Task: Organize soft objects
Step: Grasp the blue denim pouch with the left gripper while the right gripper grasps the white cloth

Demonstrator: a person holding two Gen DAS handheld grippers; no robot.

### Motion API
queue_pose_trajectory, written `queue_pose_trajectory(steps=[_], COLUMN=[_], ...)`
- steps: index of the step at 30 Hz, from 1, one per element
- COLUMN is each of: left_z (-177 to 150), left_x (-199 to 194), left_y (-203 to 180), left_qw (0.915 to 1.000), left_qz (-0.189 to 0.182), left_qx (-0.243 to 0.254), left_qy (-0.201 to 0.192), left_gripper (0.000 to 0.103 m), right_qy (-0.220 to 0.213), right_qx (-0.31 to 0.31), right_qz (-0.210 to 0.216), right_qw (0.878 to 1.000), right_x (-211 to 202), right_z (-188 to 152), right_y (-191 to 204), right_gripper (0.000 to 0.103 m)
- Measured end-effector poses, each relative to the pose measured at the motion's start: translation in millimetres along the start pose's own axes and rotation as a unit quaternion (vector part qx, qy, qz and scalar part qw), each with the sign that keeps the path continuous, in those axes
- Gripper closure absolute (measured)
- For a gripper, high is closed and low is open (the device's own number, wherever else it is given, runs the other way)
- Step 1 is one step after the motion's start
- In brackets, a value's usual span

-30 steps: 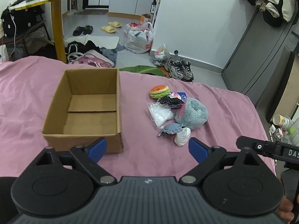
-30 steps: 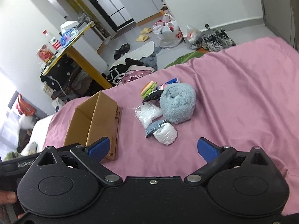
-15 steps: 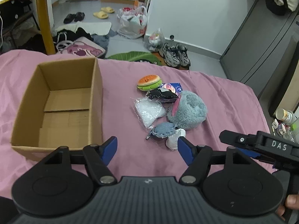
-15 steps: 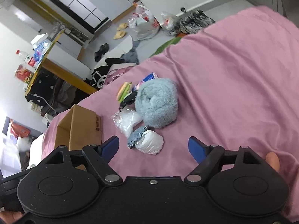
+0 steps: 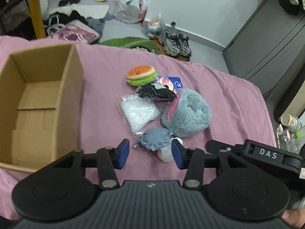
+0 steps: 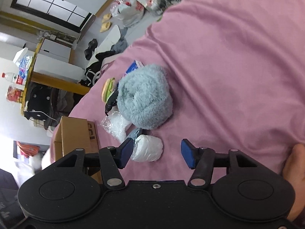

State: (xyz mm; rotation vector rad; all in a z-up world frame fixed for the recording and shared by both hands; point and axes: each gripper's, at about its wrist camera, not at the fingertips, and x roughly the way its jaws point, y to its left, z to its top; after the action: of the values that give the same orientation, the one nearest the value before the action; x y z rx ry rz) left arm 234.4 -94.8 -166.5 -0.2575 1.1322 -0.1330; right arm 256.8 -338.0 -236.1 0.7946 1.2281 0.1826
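Left gripper (image 5: pixel 149 153), fingers spread, poised over the near edge of the soft pile, blue denim pouch (image 5: pixel 156 138) between the pads with nothing pinched. Right gripper (image 6: pixel 156 153) likewise spread, white bundle (image 6: pixel 147 148) just by its left pad, possibly touching; hard to tell from this angle. Pile on pink bedsheet (image 5: pixel 228 95): fluffy grey-blue plush (image 5: pixel 187 112), clear plastic bag (image 5: pixel 139 112), black item (image 5: pixel 156 92), burger toy (image 5: pixel 141 74). Open cardboard box (image 5: pixel 72 87) to the left, well apart from the pile.

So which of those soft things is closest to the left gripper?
The small blue-grey denim-like pouch, just beyond the left gripper. The white bundle lies beside it; the other items sit farther back.
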Motion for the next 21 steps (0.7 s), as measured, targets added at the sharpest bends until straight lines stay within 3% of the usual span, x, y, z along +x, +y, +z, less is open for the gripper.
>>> queue_pose_trajectory(steps=[14, 21], left_z=[9.6, 8.3], left_x=[63.1, 85.2], left_y=[9.7, 19.4], left_qw=[0.9974, 0.9957], left_qz=[-0.018, -0.018], left_qx=[-0.036, -0.064], left_qy=[0.06, 0.065], left_gripper=[0.057, 0.056], right_qy=[0.039, 0.053], right_qx=[0.031, 0.022], right_qz=[0.007, -0.004], right_qw=[0.999, 0.998], right_x=[26.4, 35.1], right_z=[8.2, 7.1], right_y=[-11.3, -7.5], right_gripper=[0.047, 0.047])
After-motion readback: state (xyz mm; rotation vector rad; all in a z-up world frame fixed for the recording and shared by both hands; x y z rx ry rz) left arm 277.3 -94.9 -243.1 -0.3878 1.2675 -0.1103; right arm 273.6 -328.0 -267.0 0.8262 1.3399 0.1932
